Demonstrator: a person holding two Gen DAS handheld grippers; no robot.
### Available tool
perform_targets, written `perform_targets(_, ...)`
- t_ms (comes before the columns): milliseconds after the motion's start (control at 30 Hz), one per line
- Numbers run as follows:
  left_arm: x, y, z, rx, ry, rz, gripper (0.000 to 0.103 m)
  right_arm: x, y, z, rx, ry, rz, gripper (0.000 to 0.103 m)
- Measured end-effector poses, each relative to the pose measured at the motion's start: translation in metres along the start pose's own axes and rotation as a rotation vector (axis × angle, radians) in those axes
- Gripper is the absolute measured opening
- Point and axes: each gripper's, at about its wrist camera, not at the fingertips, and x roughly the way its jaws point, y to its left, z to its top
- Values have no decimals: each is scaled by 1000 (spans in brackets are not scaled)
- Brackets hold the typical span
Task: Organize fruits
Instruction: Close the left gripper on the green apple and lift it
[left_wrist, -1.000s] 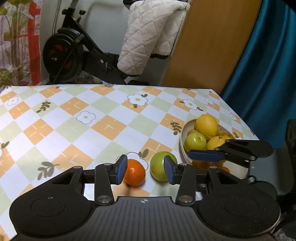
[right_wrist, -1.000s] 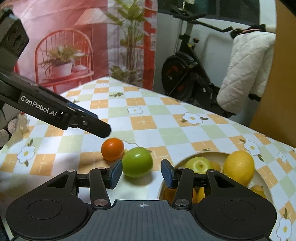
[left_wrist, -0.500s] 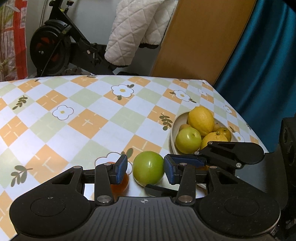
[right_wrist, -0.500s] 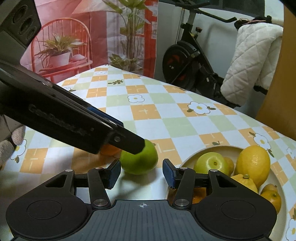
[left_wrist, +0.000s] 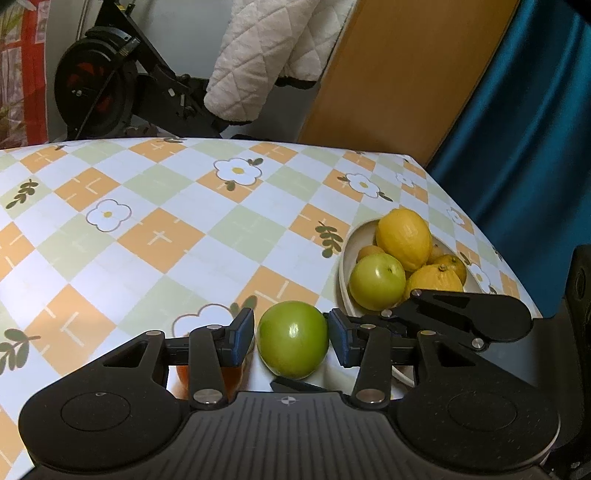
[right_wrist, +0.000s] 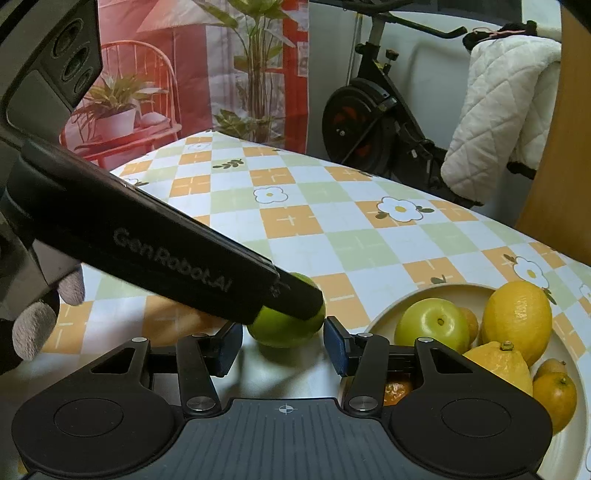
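Since a second ago both grippers have slid sideways until the green apple (left_wrist: 292, 343), which then sat off to the right of the left gripper (left_wrist: 291, 341), lies squarely between its blue pads (left_wrist: 240, 341); the jaws are easing apart, slim gaps show on both sides of the fruit, so nothing is clenched. Largest in view is the table (left_wrist: 177, 236), covered in a cloth of orange, green and white checks with daisies and leaf sprigs. On its right side stands a cream bowl (left_wrist: 345, 266) piled with fruit: a big lemon (left_wrist: 403, 238) with its long axis tilted, upper end toward the far left, a second green apple (left_wrist: 376, 280) with its stem dimple turned up and right, another lemon (left_wrist: 436, 278) with its stem end up, and small oranges behind. The loose green apple rests on the cloth just left of the bowl, roundish with no clear long axis, its stem end hidden. An orange fruit (left_wrist: 232, 378) lies just beside it, mostly hidden under the left finger. The right gripper (right_wrist: 283, 341) also frames the apple loosely, jaws parted and not pressing it. From the right wrist view the left gripper's side reads "GenRobot.AI" (right_wrist: 173, 258), and gloved fingertips (right_wrist: 33, 328) show at the left edge.
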Motion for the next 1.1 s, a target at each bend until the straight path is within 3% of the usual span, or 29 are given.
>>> perform_targets(167, 3, -6, -3, 23, 10, 6, 48, -1, 0, 0, 9, -6, 0, 45)
perform_targets(467, 0, -9, -13, -15, 10, 22, 48, -4, 1, -2, 26, -15, -2, 43)
perform_targets(767, -13, -17, -34, -118, -5, 34, 48, -20, 6, -13, 71, -32, 18, 42)
perform_targets(1100, -25, -30, -57, -117, -19, 46, 48, -37, 15, -32, 116, -43, 32, 42)
